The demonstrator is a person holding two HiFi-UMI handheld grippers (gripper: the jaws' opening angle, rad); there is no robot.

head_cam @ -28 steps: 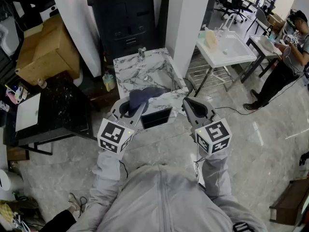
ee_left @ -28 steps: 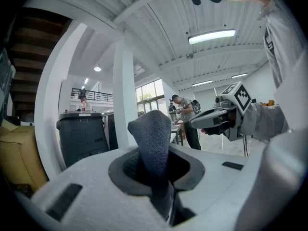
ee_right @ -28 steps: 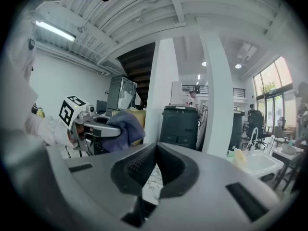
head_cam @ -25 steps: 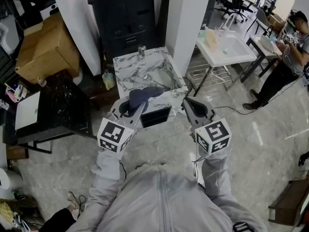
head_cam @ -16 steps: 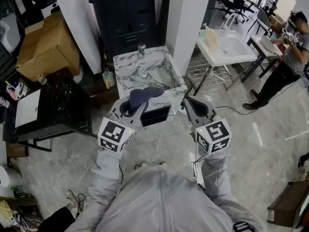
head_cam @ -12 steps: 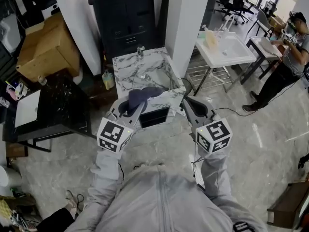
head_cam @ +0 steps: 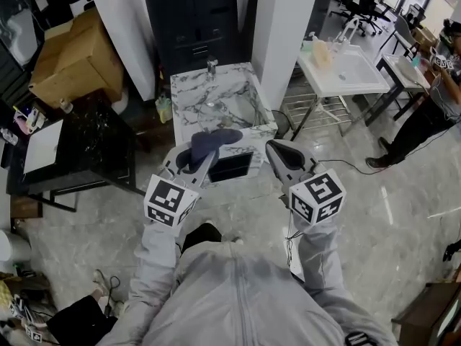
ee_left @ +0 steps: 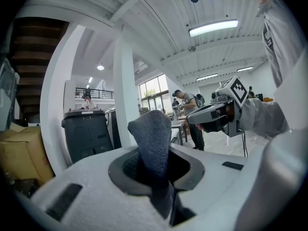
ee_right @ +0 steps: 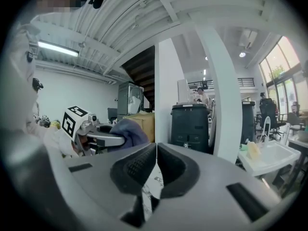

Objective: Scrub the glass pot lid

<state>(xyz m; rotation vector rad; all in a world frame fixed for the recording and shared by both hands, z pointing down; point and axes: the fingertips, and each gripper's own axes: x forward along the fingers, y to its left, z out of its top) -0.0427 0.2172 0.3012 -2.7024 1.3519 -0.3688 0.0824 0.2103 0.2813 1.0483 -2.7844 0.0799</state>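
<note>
My left gripper [head_cam: 196, 157] is shut on a blue-grey cloth [head_cam: 209, 143], held at chest height in front of a marble sink stand [head_cam: 189, 94]. In the left gripper view the cloth [ee_left: 153, 138] stands upright out of the shut jaws. My right gripper [head_cam: 276, 151] is shut with nothing in it; its pads [ee_right: 139, 163] meet in the right gripper view. Each gripper shows in the other's view: the right gripper [ee_left: 211, 119] and the left gripper [ee_right: 98, 139] with the cloth [ee_right: 130, 131]. I cannot make out a glass pot lid; the stand's basin is too small to read.
A faucet [head_cam: 211, 67] stands at the back of the marble stand. Behind it are a black bin [head_cam: 198, 20] and a white pillar [head_cam: 281, 27]. A cardboard box [head_cam: 68, 60] and a black table [head_cam: 86, 157] are at left. A white sink table [head_cam: 346, 71] and a person [head_cam: 439, 99] are at right.
The head view has shifted a little and a dark leg now shows below the grippers. Both grippers keep their pose; the cloth stays in the left one.
</note>
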